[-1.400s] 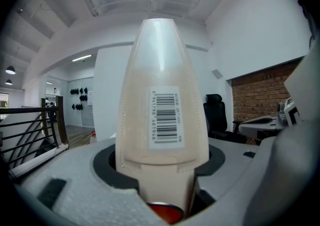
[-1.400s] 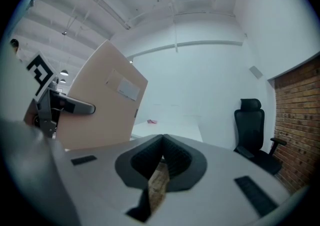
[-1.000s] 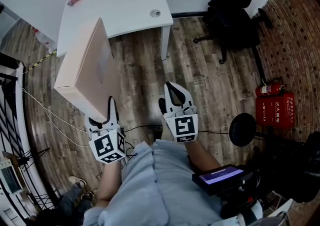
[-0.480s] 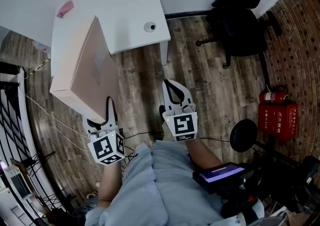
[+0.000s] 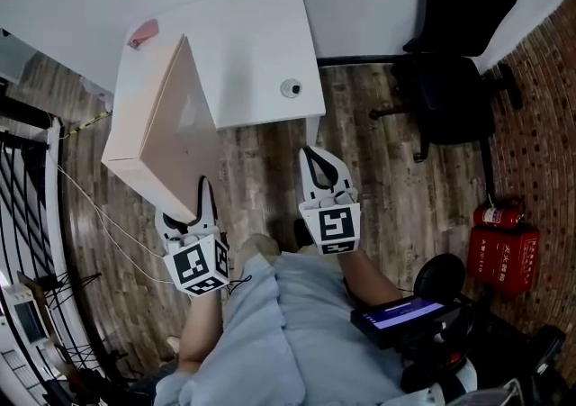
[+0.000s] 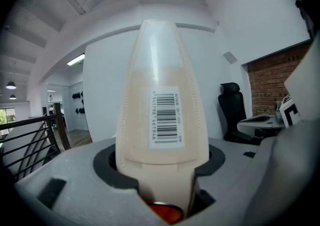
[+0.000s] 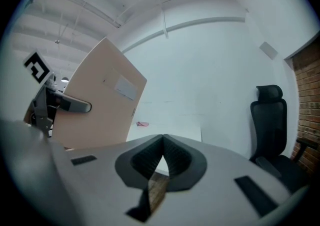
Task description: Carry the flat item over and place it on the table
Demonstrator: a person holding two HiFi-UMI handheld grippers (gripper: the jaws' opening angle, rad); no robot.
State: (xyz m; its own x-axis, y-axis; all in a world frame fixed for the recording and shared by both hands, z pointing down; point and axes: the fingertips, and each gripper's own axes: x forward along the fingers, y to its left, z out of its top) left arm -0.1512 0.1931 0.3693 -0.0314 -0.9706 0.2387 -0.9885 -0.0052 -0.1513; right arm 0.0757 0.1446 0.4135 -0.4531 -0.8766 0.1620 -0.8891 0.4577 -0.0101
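Observation:
A flat pale pink box point(image 5: 162, 130) is held on edge in my left gripper point(image 5: 200, 204), whose jaws are clamped on its near bottom corner. In the left gripper view the box point(image 6: 162, 115) fills the middle, its barcode label facing the camera. The box leans over the near left corner of the white table point(image 5: 252, 44). My right gripper point(image 5: 321, 166) hangs beside it over the wooden floor, shut and empty, tips touching point(image 7: 161, 142). From the right gripper view the box point(image 7: 97, 99) stands to the left, in front of the table point(image 7: 175, 125).
A small pink thing point(image 5: 142, 32) lies at the table's far left, and a round fitting point(image 5: 290, 87) sits near its front right corner. A black office chair point(image 5: 459, 53) stands to the right. A red fire extinguisher box point(image 5: 502, 247) is on the floor. Black railing point(image 5: 27, 179) runs along the left.
The view has shifted; the table now lies nearer and more to the right. The box stays clamped in my left gripper at the same tilt. The right gripper stays shut.

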